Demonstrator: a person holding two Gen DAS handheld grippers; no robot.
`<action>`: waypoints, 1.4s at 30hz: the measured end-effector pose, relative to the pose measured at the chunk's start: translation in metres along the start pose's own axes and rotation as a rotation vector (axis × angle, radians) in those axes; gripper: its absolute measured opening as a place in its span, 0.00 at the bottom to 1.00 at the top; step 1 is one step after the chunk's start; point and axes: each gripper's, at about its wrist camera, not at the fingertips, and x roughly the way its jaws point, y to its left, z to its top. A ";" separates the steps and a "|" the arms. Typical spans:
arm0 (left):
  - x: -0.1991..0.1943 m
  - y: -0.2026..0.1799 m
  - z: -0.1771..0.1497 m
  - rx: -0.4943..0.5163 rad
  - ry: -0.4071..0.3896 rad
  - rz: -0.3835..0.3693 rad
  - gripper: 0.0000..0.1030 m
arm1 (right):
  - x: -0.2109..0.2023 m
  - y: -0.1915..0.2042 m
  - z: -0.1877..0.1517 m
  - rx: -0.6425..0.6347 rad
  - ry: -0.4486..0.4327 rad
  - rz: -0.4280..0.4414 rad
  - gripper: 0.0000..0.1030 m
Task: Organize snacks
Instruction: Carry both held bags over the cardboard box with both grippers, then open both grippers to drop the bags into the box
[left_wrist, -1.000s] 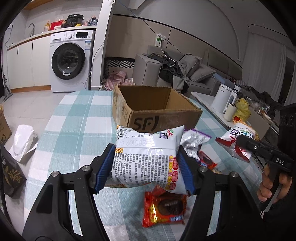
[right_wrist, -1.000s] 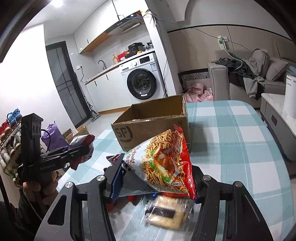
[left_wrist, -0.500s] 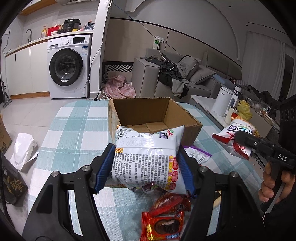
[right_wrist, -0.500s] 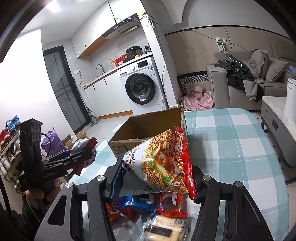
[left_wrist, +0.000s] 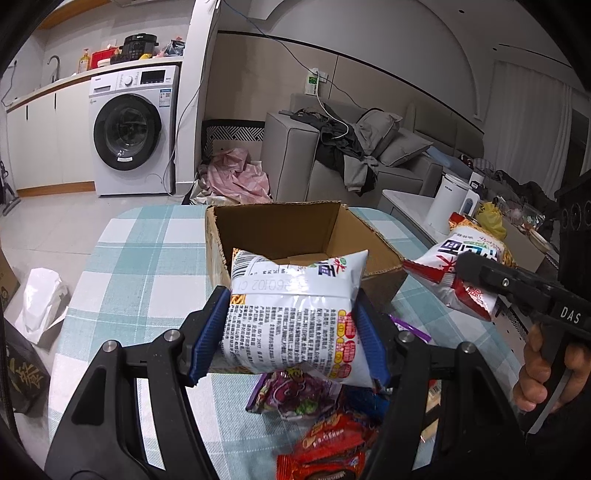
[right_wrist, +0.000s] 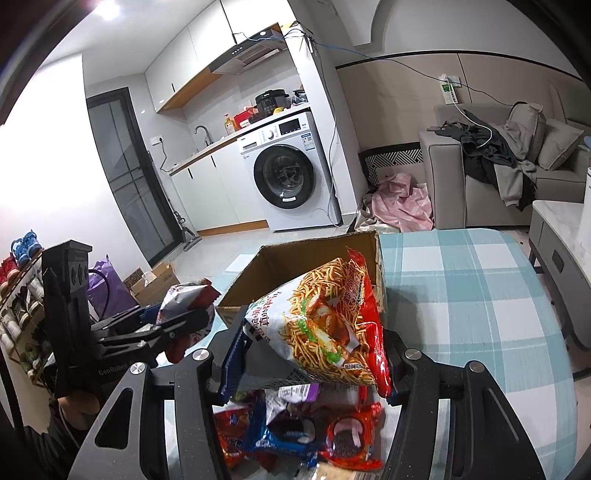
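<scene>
My left gripper (left_wrist: 291, 332) is shut on a white snack bag (left_wrist: 295, 314) with its printed back facing me, held above the table just short of the open cardboard box (left_wrist: 280, 229). My right gripper (right_wrist: 314, 354) is shut on a red and orange noodle-snack bag (right_wrist: 325, 317), held high in front of the same box (right_wrist: 295, 266). Each gripper shows in the other's view: the right one (left_wrist: 476, 280) with its bag to the box's right, the left one (right_wrist: 184, 317) with its bag to the box's left. The box looks empty inside.
Several loose snack packets (left_wrist: 314, 413) lie on the teal checked tablecloth (left_wrist: 140, 266) below both grippers, also in the right wrist view (right_wrist: 295, 428). A washing machine (left_wrist: 129, 136), sofa (left_wrist: 369, 162) and a side table with a kettle (left_wrist: 450, 203) stand beyond the table.
Both grippers have risen and moved toward the box with their bags still held. The box's inside has come into view and the loose packets have dropped lower in both views.
</scene>
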 end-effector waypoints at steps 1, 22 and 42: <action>0.003 0.000 0.001 0.002 0.001 0.002 0.62 | 0.003 0.000 0.002 0.001 0.002 0.001 0.56; 0.050 -0.003 0.026 0.042 0.026 0.027 0.62 | 0.058 -0.016 0.022 0.050 0.055 -0.031 0.56; 0.093 -0.007 0.032 0.074 0.059 0.043 0.65 | 0.112 -0.030 0.026 0.087 0.141 -0.050 0.58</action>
